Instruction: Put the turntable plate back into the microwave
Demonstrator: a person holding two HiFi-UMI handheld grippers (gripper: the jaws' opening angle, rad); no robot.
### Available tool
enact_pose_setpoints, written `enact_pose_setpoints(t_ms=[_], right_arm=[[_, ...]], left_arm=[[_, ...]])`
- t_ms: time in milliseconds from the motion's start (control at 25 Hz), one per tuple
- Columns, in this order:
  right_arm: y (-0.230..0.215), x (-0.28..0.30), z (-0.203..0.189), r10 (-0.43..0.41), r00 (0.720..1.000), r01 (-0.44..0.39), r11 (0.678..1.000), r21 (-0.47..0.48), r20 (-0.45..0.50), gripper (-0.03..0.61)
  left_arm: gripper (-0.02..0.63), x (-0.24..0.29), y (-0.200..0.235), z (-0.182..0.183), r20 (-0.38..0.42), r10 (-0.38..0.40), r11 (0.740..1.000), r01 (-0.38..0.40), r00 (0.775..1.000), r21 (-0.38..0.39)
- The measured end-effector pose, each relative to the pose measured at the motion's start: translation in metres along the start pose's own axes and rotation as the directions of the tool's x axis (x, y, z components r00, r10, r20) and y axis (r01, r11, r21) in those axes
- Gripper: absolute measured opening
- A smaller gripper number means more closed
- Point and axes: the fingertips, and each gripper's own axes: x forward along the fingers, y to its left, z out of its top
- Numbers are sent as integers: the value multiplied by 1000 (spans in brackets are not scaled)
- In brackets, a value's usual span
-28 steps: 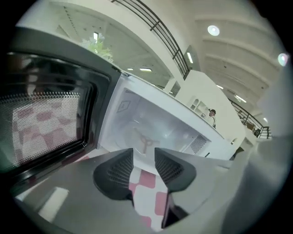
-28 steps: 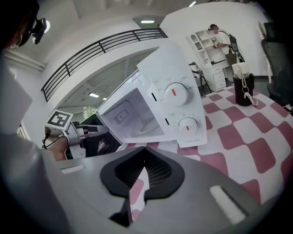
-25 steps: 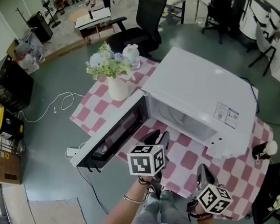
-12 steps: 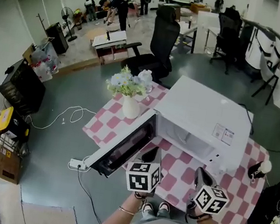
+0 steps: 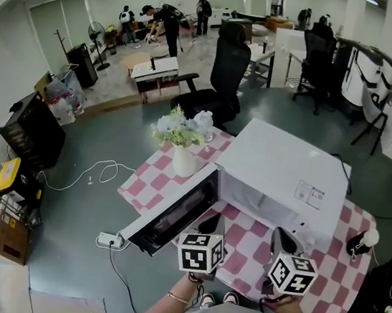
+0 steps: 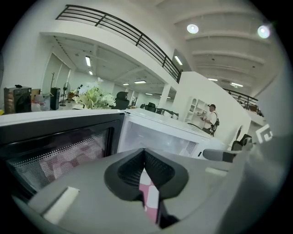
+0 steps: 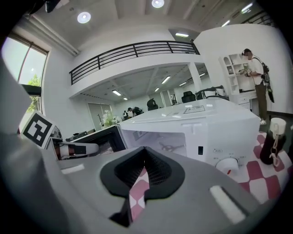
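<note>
Left claw (image 5: 210, 223), right claw (image 5: 283, 238) higher; shut

You can read nothing here: the sticker (image 5: 311, 195) on the microwave (image 5: 275, 160) top, near its front edge, is too small.

Smooth white microwave (image 5: 280, 173), cloth tablecloth (image 5: 341, 282)

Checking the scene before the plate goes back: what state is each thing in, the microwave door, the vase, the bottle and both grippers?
microwave door, swung wide open
vase of flowers, upright
bottle, upright
left gripper, shut, holding nothing
right gripper, shut, holding nothing
</note>
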Motion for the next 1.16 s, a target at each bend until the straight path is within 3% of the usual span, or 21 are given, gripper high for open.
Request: enact_pose_setpoints(t_ms=[240, 1160], right_arm=[[1, -6, 9, -13, 1000, 13, 998, -53, 8, 9], [2, -14, 8, -27, 1000, 27, 998, -59, 3, 9]], left_arm=[[-3, 1, 0, 7, 7, -4, 1000, 4, 1000, 7], [-3, 3, -7, -2, -10, -23, 1000, 23, 1000, -5]])
